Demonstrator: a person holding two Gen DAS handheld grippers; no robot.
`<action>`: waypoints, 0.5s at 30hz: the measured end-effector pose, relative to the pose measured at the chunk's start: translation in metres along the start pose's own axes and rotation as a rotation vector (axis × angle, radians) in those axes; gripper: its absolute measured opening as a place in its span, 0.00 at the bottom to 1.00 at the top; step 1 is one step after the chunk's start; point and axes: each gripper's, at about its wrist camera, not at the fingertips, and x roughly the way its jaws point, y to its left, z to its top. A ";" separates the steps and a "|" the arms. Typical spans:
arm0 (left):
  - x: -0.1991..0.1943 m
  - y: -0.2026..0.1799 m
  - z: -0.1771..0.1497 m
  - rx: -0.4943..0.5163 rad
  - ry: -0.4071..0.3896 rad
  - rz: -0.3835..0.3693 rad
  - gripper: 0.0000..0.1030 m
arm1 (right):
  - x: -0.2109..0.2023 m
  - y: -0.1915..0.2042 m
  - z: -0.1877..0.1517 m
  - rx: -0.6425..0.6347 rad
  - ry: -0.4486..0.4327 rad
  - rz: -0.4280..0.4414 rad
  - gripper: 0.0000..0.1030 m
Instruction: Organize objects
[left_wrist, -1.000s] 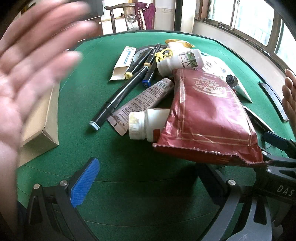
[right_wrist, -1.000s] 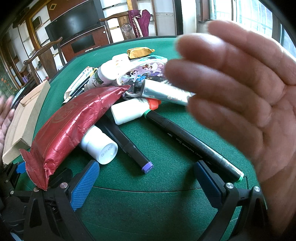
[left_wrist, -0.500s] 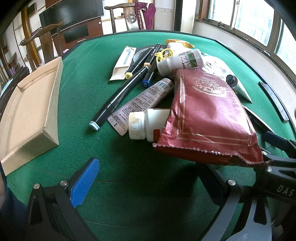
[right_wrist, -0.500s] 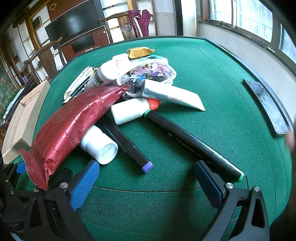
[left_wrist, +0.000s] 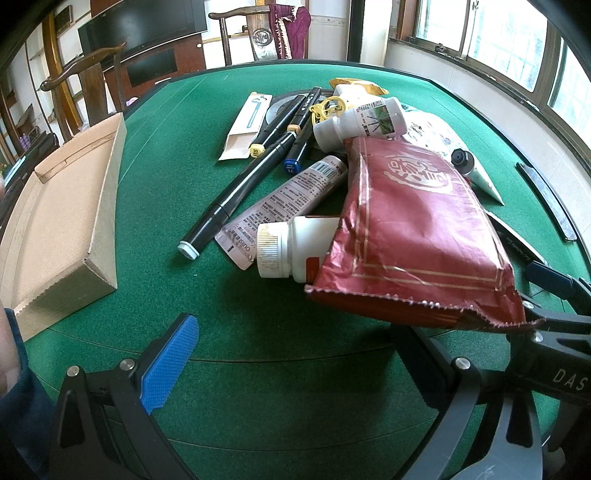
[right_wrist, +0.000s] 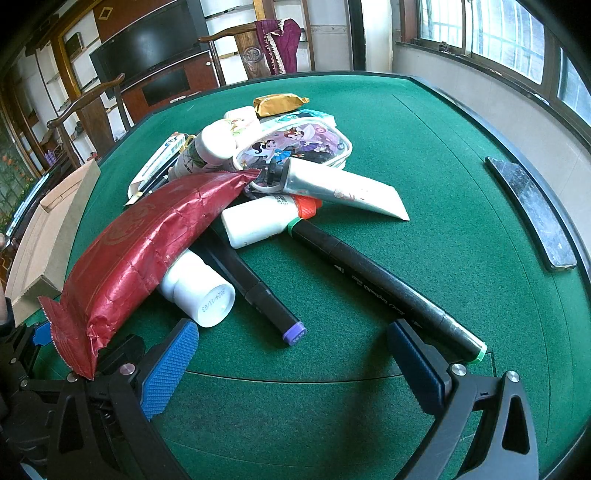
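Note:
A heap of objects lies on the green felt table (left_wrist: 166, 192). A red foil pouch (left_wrist: 413, 236) rests on a white bottle (left_wrist: 288, 247), beside a grey tube (left_wrist: 288, 199) and black markers (left_wrist: 240, 195). In the right wrist view the same red pouch (right_wrist: 147, 247) covers a white bottle (right_wrist: 199, 291); a purple-tipped marker (right_wrist: 258, 291), a green-tipped marker (right_wrist: 388, 291), a white tube (right_wrist: 343, 188) and a cartoon pouch (right_wrist: 295, 144) lie around it. My left gripper (left_wrist: 295, 362) and right gripper (right_wrist: 295, 365) both stand open near the table's front, holding nothing.
An open cardboard box (left_wrist: 62, 210) sits at the table's left. A dark flat phone-like slab (right_wrist: 532, 214) lies near the right rim. Wooden chairs and a TV cabinet stand behind the table. A blue sleeve shows at the left edge (left_wrist: 14, 369).
The hands that covered the left and right sides of the views a second ago have withdrawn. The objects and both grippers have not moved.

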 end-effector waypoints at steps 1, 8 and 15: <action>0.000 0.000 0.000 0.000 0.000 0.000 1.00 | 0.000 -0.001 0.000 0.000 0.000 0.000 1.00; 0.000 0.000 0.000 0.000 0.000 0.000 1.00 | 0.000 0.000 0.000 0.001 0.000 0.000 1.00; 0.000 0.000 0.000 0.000 0.000 0.000 1.00 | 0.002 -0.001 0.003 0.000 0.001 -0.003 1.00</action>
